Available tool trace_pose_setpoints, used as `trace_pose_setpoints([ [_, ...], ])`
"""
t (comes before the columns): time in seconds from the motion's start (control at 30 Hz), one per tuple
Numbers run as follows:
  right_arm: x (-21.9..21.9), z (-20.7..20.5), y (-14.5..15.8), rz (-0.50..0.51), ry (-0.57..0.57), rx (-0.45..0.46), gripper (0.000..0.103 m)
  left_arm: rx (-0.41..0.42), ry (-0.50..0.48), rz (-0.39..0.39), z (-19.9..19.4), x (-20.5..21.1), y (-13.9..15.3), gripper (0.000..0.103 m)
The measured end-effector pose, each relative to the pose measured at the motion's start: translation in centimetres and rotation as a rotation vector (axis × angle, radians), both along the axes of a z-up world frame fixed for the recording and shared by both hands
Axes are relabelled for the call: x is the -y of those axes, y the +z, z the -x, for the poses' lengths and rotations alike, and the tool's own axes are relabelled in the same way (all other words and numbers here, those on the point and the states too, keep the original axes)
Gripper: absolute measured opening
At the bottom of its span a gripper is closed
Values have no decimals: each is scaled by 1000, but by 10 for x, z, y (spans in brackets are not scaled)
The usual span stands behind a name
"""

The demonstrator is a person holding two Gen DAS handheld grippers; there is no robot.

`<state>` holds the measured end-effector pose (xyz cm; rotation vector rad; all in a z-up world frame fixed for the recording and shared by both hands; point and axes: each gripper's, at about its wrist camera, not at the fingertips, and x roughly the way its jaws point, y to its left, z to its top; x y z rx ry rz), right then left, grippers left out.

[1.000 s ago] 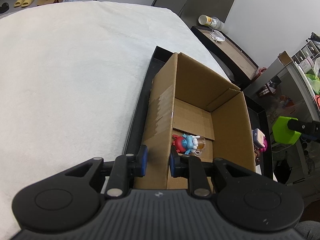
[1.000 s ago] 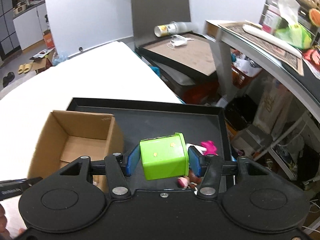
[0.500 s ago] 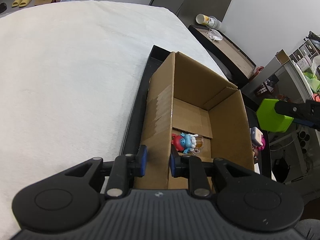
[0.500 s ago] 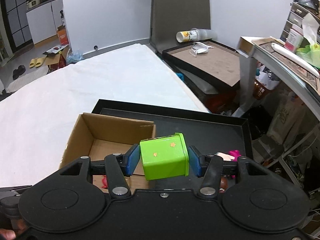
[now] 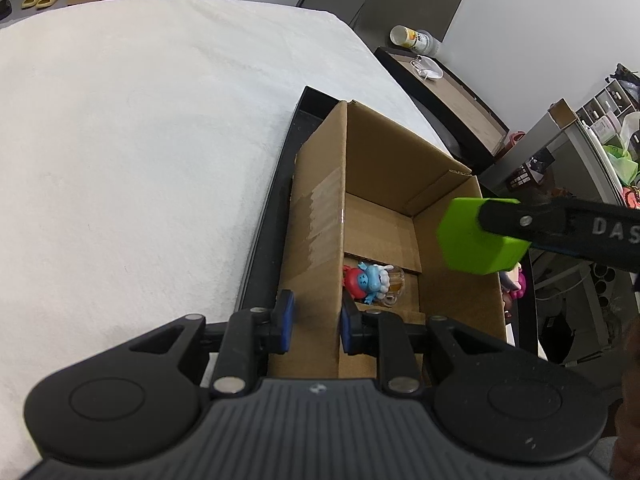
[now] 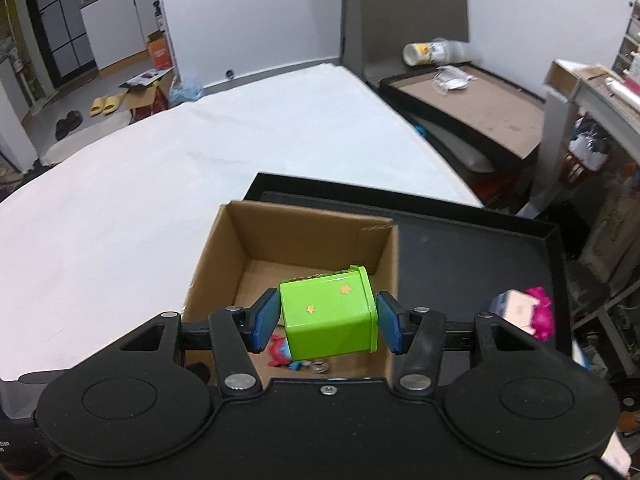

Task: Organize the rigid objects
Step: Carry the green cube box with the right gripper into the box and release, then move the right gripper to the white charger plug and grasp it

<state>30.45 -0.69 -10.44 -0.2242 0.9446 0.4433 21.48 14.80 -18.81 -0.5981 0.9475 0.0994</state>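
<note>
green tin [image 6: 328, 314] now over box [image 5: 384, 216] | right tongs [image 6: 327, 322] grip it | left tongs [image 5: 314, 322] clamp box wall

Green tin [image 6: 330, 314] in right hand-held gripper [image 6: 327, 322], earlier beside, now over the cardboard box [image 6: 224, 248]

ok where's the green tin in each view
Left wrist: green tin at right of frame, held above the right wall of the cardboard box, in the right gripper.
Right wrist: green tin at centre, between the right gripper's blue pads, over the box.
Shared landmark: the blue-and-red toy on the box floor.
</note>
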Motion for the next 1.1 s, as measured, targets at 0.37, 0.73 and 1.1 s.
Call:
trace_pose_setpoints([
  [0.37, -17, -5, -20, -30, 6, -61, 52, 4, -1, 19, 0, -4, -4, 22],
  [0.73, -3, -7, -3, -85, -12, -58, 62, 8, 1, 23, 2, -6, -3, 22],
  [1.1, 43, -1, 17, -59, -49, -26, 68, 6, -1, 10, 2, -3, -1, 22],
])
